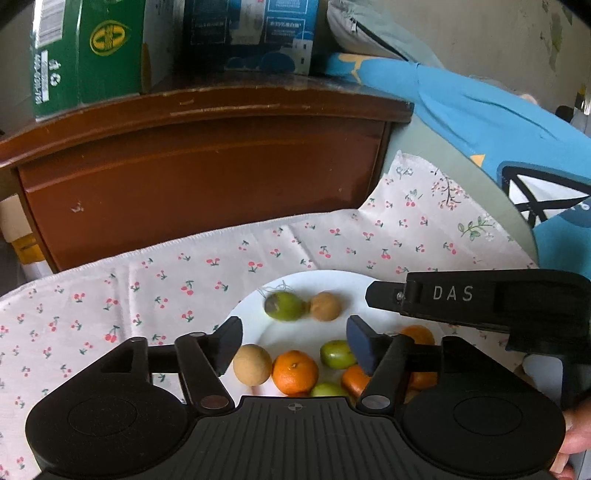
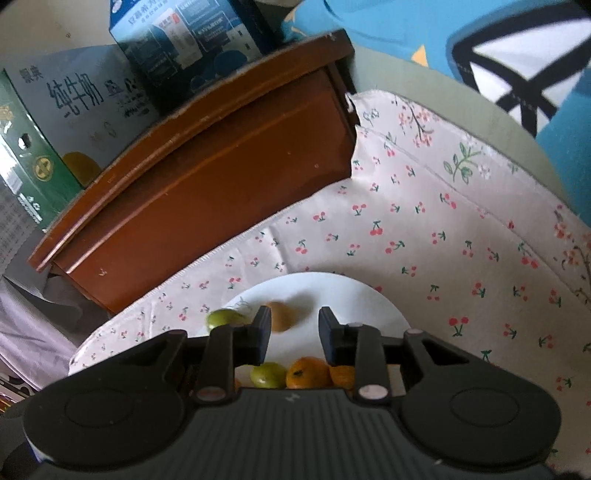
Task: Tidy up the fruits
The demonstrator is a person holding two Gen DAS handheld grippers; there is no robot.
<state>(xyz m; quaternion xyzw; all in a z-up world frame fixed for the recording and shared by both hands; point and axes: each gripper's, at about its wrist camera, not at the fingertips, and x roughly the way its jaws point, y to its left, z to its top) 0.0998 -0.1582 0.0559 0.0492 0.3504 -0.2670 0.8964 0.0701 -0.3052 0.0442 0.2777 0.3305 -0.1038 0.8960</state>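
A white plate (image 1: 295, 282) (image 2: 332, 286) lies on a cherry-print cloth and holds small fruits. At its far side sit a green fruit with a brown blotch (image 1: 284, 305) and a tan fruit (image 1: 324, 305). Nearer lie a tan fruit (image 1: 252, 364), an orange (image 1: 295, 371), a green fruit (image 1: 338, 353) and more oranges, partly hidden. My left gripper (image 1: 294, 343) hovers open above the near group, gripping nothing. My right gripper (image 2: 294, 332) (image 1: 373, 295) points at the blurred tan fruit (image 2: 282, 315) from the right. Its jaws stand narrowly apart and do not press on the fruit.
A brown wooden cabinet (image 1: 203, 166) stands just behind the cloth (image 1: 110, 295), with a green carton (image 1: 88, 51) and a blue box (image 1: 251, 33) on top. Blue bedding (image 1: 480, 110) rises at the right. A hand (image 1: 572, 443) shows at the lower right.
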